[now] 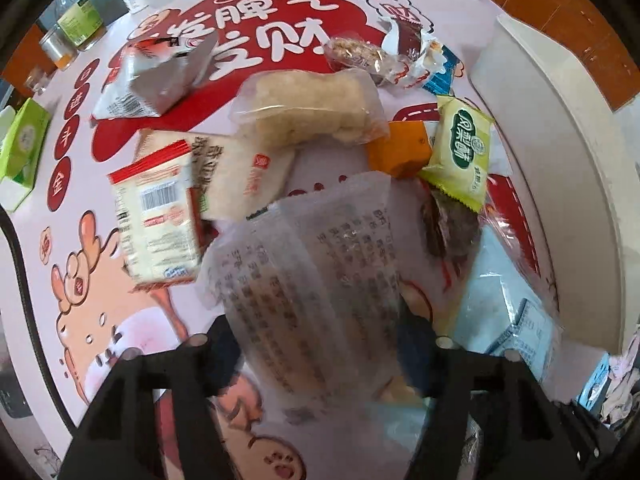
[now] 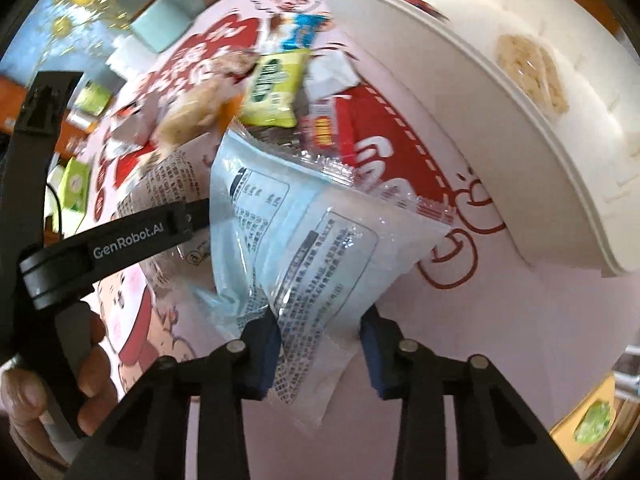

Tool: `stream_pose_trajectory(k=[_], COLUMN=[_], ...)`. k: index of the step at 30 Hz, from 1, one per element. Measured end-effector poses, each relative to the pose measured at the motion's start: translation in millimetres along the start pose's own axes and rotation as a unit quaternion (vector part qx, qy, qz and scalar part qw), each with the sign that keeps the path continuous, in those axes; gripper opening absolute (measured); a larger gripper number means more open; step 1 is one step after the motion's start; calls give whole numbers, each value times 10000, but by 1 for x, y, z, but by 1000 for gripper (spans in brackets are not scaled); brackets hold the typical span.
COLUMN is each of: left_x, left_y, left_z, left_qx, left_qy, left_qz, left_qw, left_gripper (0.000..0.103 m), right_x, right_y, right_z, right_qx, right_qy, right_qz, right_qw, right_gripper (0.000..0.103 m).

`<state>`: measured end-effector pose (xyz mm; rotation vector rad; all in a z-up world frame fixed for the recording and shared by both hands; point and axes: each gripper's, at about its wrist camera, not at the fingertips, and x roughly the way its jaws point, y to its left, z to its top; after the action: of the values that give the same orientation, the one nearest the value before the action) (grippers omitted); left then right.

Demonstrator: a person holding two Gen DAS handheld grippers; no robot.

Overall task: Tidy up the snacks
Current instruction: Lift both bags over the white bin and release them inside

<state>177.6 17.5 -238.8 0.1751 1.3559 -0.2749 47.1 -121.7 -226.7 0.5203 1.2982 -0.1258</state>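
Observation:
My left gripper (image 1: 320, 348) points down at a pile of snacks on a pink and red cartoon mat (image 1: 100, 280). It is shut on a translucent white packet (image 1: 312, 264) with printed text, held above the other snacks. My right gripper (image 2: 318, 356) is shut on a pale blue packet (image 2: 304, 240), which is pinched between its blue pads (image 2: 262, 360). That pale blue packet (image 1: 500, 312) also shows at the lower right of the left wrist view. A white tray (image 2: 460, 128) curves along the right and holds a rice-cracker packet (image 2: 532, 76).
Loose snacks lie on the mat: a green-yellow packet (image 1: 460, 152), an orange block (image 1: 400, 148), a puffed-rice packet (image 1: 308, 108), a red-and-white barcode packet (image 1: 156, 220) and a silver one (image 1: 156, 80). Bottles and jars (image 1: 80, 20) and a green box (image 1: 20, 152) stand far left. A hand (image 2: 40, 392) holds the left gripper.

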Motion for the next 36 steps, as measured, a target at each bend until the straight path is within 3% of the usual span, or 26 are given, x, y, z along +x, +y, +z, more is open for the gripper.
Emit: stream_pose_trajectory(k=[8,15,25,31,36], left_x=[-62,-149,-246,-257,-241], left_y=[25,17,-63,-126,-173], left_z=[-21,-12,24,53,80], left_qx=[4,-91,196,431,591], left_qy=[-466,-1343,-2590,-2825,-2798], left_qz=[172,132,-105,-114,-99], left_qw=[9988,9908,9656,9582,9582], left_gripper=[57,57,57,57,57], right_x=[-36,-88,-197,-221,-215], right_y=[30,38,-3,-41,-74], right_z=[4,20,58,82,100], right_qx=[-720,-1108,-1198,-1088,-920], right_qy=[-649,-1481,-2835,-3271,-3217], right_qz=[60,67,-40,-374,-563], right_qw=[9953,9827,9514,9379,9407], right_gripper=[34,34,35,35,35])
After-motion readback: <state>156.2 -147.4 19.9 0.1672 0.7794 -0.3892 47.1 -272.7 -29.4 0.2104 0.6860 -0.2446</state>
